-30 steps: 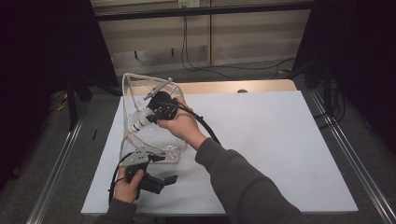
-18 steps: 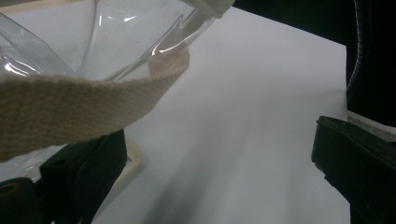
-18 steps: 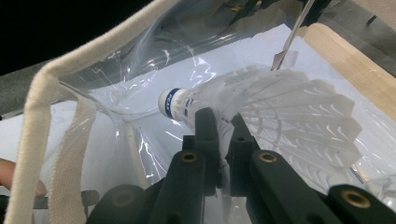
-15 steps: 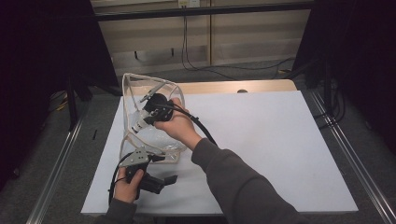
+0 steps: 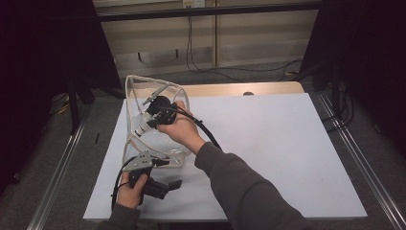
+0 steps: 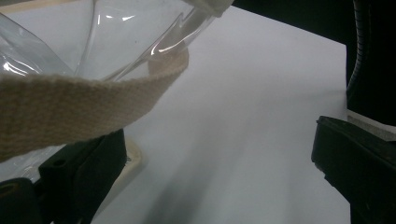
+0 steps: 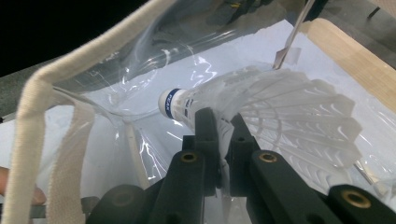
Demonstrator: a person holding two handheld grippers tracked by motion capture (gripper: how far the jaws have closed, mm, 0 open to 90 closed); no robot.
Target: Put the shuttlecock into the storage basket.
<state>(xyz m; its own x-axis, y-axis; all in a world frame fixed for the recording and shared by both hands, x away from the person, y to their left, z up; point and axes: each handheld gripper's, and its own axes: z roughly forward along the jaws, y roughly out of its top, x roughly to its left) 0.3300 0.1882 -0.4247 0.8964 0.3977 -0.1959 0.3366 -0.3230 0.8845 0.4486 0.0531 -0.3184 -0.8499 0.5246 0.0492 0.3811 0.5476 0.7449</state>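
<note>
One shuttlecock (image 7: pixel 261 121) is pinched in my right gripper (image 7: pixel 223 135), the jaws pressed together on the edge of its white skirt, and it is already down inside the clear bag (image 5: pixel 153 120). So the carrying is done, I judge; what remains is to let go and draw the gripper back out through the mouth. My right hand (image 5: pixel 179 129) reaches across from the lower right, wrist bent, the gripper angled down and leftward into the bag. My left gripper (image 5: pixel 148 184) sits low at the near edge of the white table (image 5: pixel 287 153), jaws spread wide; the bag's cream webbing strap (image 6: pixel 70 105) drapes above one jaw, though I cannot tell if it actually rests on it.
</note>
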